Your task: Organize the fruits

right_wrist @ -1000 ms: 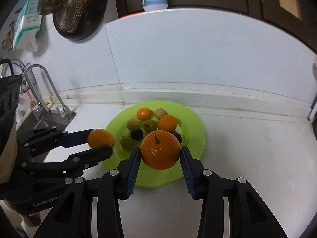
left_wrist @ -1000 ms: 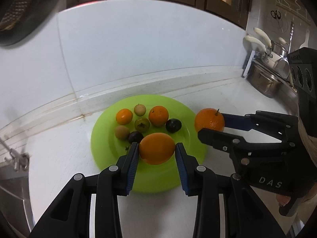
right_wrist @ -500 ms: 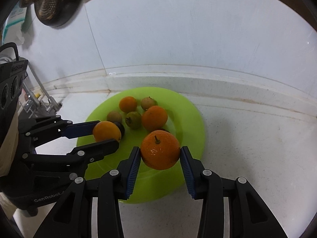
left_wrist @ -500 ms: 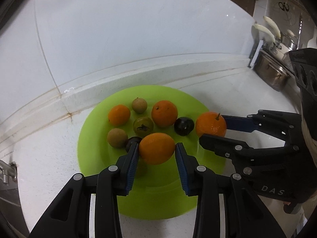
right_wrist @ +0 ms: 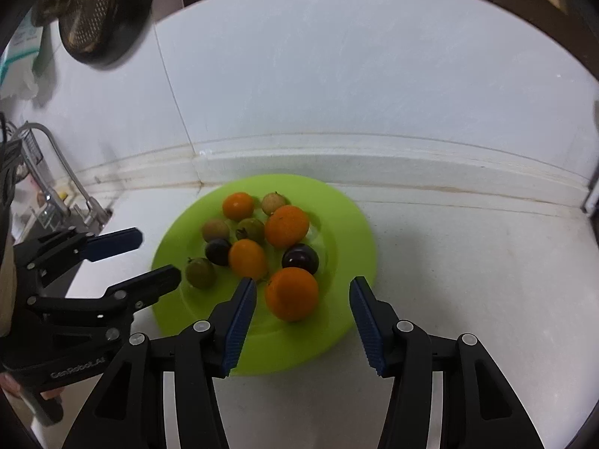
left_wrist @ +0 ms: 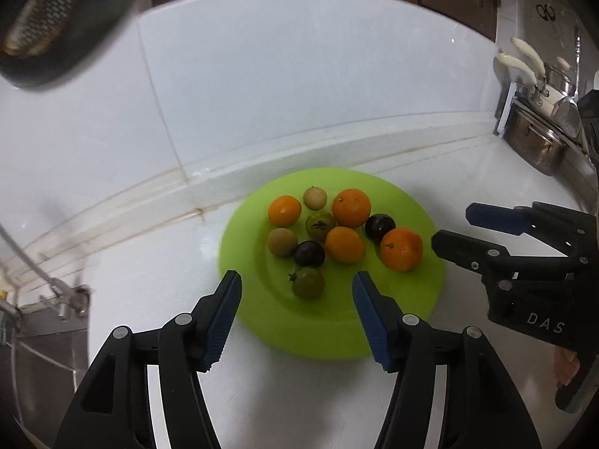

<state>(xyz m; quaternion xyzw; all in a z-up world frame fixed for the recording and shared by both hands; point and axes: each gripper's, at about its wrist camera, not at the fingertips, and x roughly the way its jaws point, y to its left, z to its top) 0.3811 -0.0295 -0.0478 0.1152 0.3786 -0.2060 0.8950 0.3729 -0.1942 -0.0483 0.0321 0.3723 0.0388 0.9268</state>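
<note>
My left claw (left_wrist: 295, 314): jaws opening, nothing between them. My right claw (right_wrist: 303, 316): jaws opening, an orange (right_wrist: 292, 293) lying free between the pads. Green plate (left_wrist: 408, 318), frame centre, on white table (left_wrist: 149, 262): nine fruits clustered.

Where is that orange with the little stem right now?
In the right wrist view, the stemmed orange lies on the green plate's near side, just beyond the opening right gripper, beside a dark plum.
</note>
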